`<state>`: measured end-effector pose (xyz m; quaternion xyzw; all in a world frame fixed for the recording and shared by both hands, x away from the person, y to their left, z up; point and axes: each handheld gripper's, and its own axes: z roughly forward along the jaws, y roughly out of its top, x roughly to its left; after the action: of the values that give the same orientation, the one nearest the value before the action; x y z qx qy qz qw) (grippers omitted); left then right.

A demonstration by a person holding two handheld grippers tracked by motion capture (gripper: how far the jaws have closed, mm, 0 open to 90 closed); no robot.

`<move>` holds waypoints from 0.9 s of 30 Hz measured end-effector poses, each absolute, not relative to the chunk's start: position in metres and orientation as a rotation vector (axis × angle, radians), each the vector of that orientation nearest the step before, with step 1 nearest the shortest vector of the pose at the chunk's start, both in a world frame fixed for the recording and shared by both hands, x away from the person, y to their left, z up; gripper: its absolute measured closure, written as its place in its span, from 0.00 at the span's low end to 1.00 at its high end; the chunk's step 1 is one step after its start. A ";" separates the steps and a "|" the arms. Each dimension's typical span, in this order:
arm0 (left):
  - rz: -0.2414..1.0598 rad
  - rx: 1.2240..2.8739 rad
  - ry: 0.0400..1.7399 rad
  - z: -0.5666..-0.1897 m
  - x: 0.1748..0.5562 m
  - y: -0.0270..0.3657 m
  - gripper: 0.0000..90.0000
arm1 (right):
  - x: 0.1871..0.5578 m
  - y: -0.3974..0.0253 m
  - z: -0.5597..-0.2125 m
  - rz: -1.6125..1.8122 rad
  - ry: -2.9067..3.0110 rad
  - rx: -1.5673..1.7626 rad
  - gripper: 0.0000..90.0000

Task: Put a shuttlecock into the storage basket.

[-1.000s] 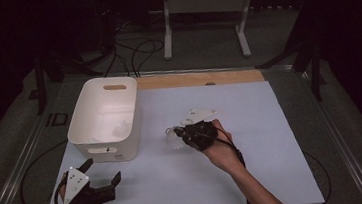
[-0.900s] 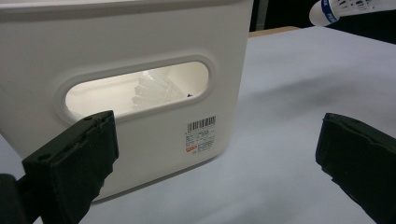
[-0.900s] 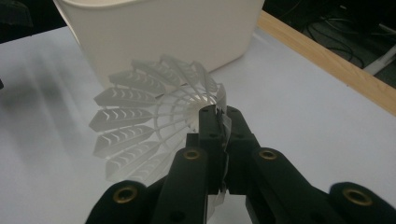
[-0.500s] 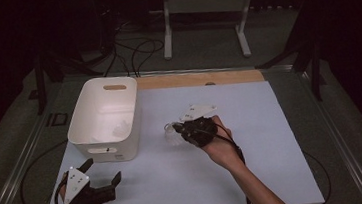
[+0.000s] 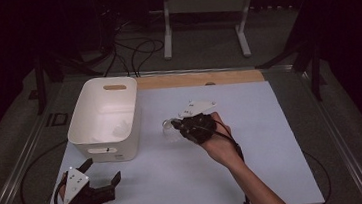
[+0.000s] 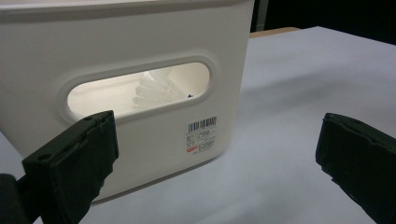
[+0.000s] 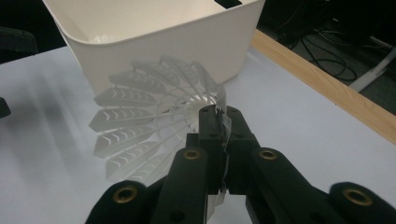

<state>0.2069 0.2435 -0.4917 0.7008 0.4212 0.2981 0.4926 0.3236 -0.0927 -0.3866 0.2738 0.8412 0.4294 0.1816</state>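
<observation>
While the right gripper (image 7: pixel 219 122) pinched a shuttlecock (image 7: pixel 154 126) beside the white bin (image 5: pixel 103 120), its jaws stayed nearly closed. The left gripper (image 5: pixel 101 177) rested wide open, holding nothing.

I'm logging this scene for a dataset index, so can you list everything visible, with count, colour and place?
shuttlecock: one, white, clamped by its skirt edge in the right hand-held gripper, just right of the bin
second shuttlecock: one, white, lying inside the bin
bin: one, white, with handle slots and a barcode label, on the left part of the table
table: one, white top with a wooden strip along the far edge
stand: one, pale grey, on the floor behind the table
cables: several, black, on the floor behind the table
left hand-held gripper: one, black, jaws wide apart, near front left corner, facing the bin
right hand-held gripper: one, black, jaws closed on the shuttlecock, mid-table
</observation>
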 end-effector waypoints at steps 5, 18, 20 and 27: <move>0.723 1.700 1.023 -0.492 0.207 0.244 0.00 | 0.324 -0.091 -0.384 1.214 2.373 0.766 0.98; 0.724 1.700 1.024 -0.492 0.207 0.244 0.00 | 0.327 -0.090 -0.375 1.210 2.357 0.759 0.98; 0.725 1.701 1.024 -0.492 0.207 0.244 0.00 | 0.328 -0.089 -0.373 1.208 2.357 0.750 0.98; 0.724 1.700 1.024 -0.492 0.207 0.244 0.00 | 0.331 -0.086 -0.367 1.214 2.352 0.744 0.98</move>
<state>0.2070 0.2438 -0.4917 0.7006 0.4221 0.2982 0.4920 0.3308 -0.0856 -0.3672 0.2654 0.8390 0.4330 0.1952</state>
